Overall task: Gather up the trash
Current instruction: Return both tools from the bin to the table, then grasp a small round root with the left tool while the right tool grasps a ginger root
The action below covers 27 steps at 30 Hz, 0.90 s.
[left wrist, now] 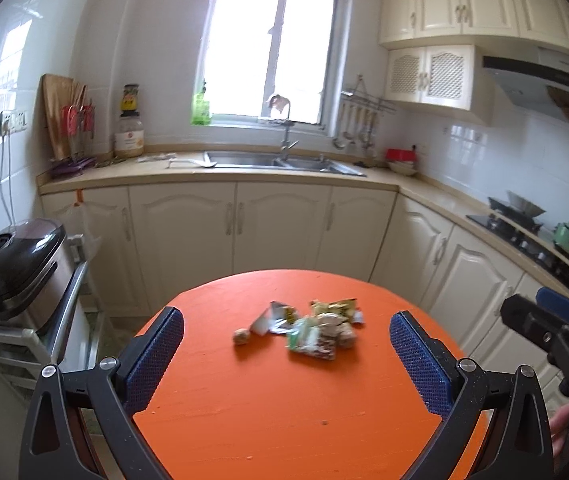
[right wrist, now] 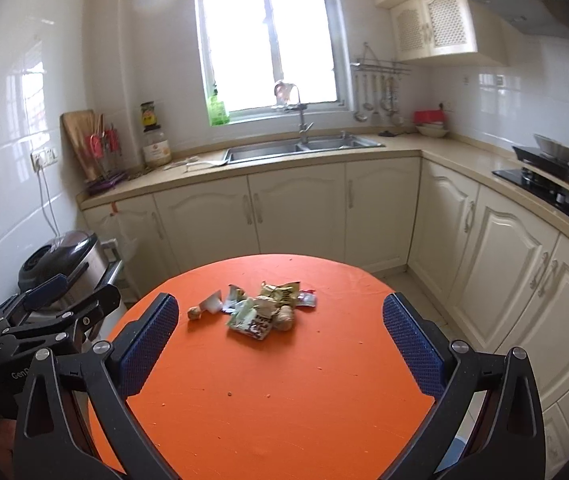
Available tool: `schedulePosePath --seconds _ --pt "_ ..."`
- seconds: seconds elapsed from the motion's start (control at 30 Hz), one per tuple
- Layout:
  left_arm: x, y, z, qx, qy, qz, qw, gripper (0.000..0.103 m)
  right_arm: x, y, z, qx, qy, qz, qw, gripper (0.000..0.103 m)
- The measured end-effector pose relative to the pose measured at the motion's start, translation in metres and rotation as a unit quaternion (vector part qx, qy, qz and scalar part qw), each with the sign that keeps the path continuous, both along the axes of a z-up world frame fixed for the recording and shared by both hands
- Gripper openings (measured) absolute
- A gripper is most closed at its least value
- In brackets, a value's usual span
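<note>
Above a round orange worktop (left wrist: pixel 284 420), the left gripper (left wrist: pixel 286 354) and right gripper (right wrist: pixel 280 340) hover side by side, jaws spread wide and empty, apparently poised to gather the small heap of crumpled snack wrappers (right wrist: pixel 260 308) lying near the worktop's centre.

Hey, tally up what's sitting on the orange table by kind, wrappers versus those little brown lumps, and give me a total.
Crumpled wrappers: about 5, overlapping in one pile, so the count is rough
Small brown lumps: 2, one alone left of the pile, one at its right edge
Total: about 7 on the orange table
</note>
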State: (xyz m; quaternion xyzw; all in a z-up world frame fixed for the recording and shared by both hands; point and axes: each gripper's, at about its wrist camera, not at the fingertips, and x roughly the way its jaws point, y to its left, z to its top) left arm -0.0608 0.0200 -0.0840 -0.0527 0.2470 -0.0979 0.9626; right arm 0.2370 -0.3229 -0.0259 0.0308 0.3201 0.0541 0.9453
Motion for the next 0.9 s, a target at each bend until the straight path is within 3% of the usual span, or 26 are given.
schedulePosePath --seconds 0.23,0.6,0.9 --pt "0.066 -0.007 -0.024 0.017 0.042 0.015 0.9989 0.102 0.043 0.007 -0.044 -0.016 0.047 0.009 0.999 0.103" --pt "0.234 -0.054 -0.077 0.069 0.129 0.017 0.9891 0.101 0.136 -0.005 -0.162 -0.023 0.17 -0.009 0.985 0.103" --pt "0.346 -0.089 -0.124 0.091 0.175 0.001 0.9804 0.099 0.179 0.002 -0.217 -0.032 0.216 0.005 0.976 0.086"
